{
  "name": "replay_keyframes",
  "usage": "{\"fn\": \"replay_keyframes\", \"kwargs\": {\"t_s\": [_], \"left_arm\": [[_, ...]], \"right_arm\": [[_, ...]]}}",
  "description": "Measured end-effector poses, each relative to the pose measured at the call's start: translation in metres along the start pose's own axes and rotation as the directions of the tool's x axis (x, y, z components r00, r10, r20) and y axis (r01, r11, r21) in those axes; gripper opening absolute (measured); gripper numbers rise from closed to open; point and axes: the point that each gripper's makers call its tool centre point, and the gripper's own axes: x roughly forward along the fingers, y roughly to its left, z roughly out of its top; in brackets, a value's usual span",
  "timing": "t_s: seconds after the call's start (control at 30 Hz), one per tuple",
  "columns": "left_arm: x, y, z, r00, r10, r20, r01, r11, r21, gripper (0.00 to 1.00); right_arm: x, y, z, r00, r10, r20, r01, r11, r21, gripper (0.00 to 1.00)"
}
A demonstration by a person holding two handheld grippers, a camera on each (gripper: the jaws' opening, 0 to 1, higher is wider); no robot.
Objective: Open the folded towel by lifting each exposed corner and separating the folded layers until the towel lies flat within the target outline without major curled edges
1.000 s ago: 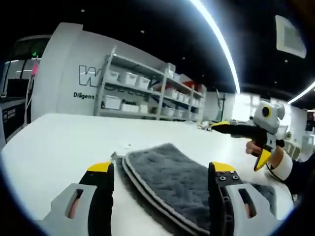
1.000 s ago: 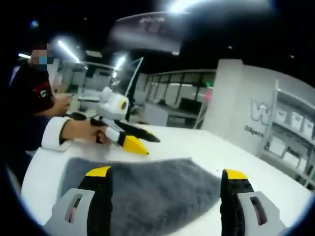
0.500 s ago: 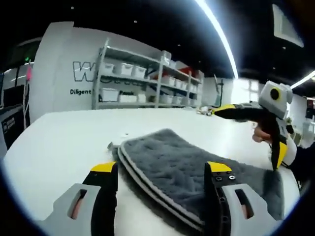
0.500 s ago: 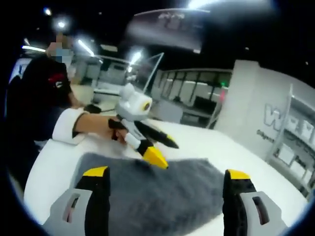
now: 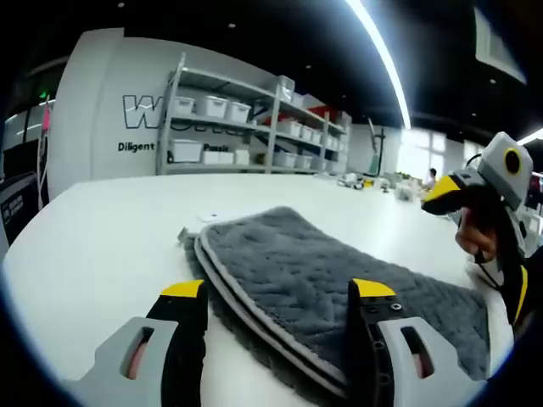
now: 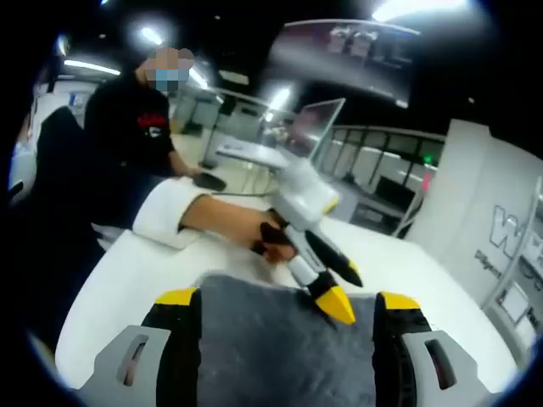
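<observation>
Folded towel (image 5: 322,280) lies btwn open left hand-held gripper (image 5: 278,292) jaws.

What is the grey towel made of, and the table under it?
The towel looks like soft, fluffy microfibre or terry cloth: fuzzy pile with a quilted pattern and a paler stitched edge. The table seems a smooth, hard white top, perhaps laminate, with a slight sheen; its exact material can't be told.

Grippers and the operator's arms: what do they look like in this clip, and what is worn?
The left gripper and right gripper each have black jaws tipped with yellow caps on light grey housings with slotted openings. Seen from the right gripper view, the left gripper has a light grey body with black, yellow-tipped jaws. The hand holding it emerges from a white cuff over a dark sleeve.
</observation>
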Motion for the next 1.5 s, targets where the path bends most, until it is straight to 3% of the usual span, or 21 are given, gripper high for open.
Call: {"fn": "replay_keyframes", "kwargs": {"t_s": [0.2,0.33,0.43,0.53,0.63,0.7,0.73,0.87,1.0,1.13,1.27,1.4,1.47,1.5], "left_arm": [[-0.001,0.001,0.0,1.0,-0.004,0.002,0.004,1.0,-0.01,0.64],[0.0,0.003,0.0,1.0,-0.006,-0.006,0.006,1.0,-0.021,0.63],[-0.001,-0.001,0.002,1.0,-0.012,0.001,0.012,1.0,-0.026,0.62],[0.001,-0.001,-0.001,1.0,-0.012,-0.01,0.012,0.999,-0.032,0.61],[0.001,0.0,-0.003,1.0,-0.009,-0.018,0.008,1.0,-0.017,0.6],[0.0,-0.002,-0.003,1.0,-0.008,-0.019,0.008,1.0,-0.014,0.6],[0.0,-0.002,-0.003,1.0,-0.009,-0.016,0.009,1.0,-0.013,0.6],[-0.001,-0.007,-0.001,1.0,-0.02,-0.005,0.02,1.0,-0.013,0.6],[-0.001,-0.01,-0.002,1.0,-0.019,-0.005,0.019,1.0,-0.007,0.6],[-0.001,-0.012,-0.003,1.0,-0.021,-0.007,0.021,1.0,-0.003,0.6],[-0.001,-0.011,-0.004,1.0,-0.014,-0.012,0.014,1.0,0.0,0.6],[-0.002,-0.01,-0.004,1.0,-0.011,-0.008,0.011,1.0,-0.005,0.6],[-0.001,-0.01,-0.006,1.0,-0.009,-0.014,0.009,1.0,0.0,0.6],[-0.001,-0.01,-0.006,1.0,-0.007,-0.017,0.007,1.0,0.005,0.6]], "right_arm": [[0.018,0.009,-0.01,0.997,0.037,-0.066,-0.041,0.998,-0.052,0.85],[0.026,0.021,0.001,0.998,0.054,-0.009,-0.054,0.998,-0.014,0.82],[0.029,0.026,0.01,0.998,0.052,0.036,-0.052,0.999,-0.017,0.72],[0.03,0.035,0.016,0.997,0.046,0.056,-0.045,0.999,-0.019,0.7],[0.034,0.037,0.011,0.999,0.014,0.029,-0.014,1.0,-0.028,0.64],[0.035,0.036,0.013,0.999,-0.033,0.043,0.037,0.994,-0.102,0.57],[0.035,0.037,0.015,0.998,-0.037,0.055,0.042,0.994,-0.098,0.53],[0.041,0.044,0.008,0.999,-0.047,0.008,0.048,0.993,-0.103,0.58],[0.043,0.036,0.008,0.991,-0.135,0.015,0.134,0.959,-0.248,0.46],[0.047,0.043,0.005,0.993,-0.117,0.006,0.116,0.969,-0.217,0.49],[0.042,0.038,0.001,0.977,-0.212,-0.019,0.198,0.939,-0.282,0.44],[0.042,0.047,0.0,0.974,-0.224,-0.015,0.209,0.931,-0.299,0.38],[0.039,0.046,0.002,0.963,-0.268,-0.007,0.245,0.891,-0.382,0.34],[0.041,0.045,0.004,0.965,-0.263,-0.001,0.24,0.882,-0.405,0.34]]}}
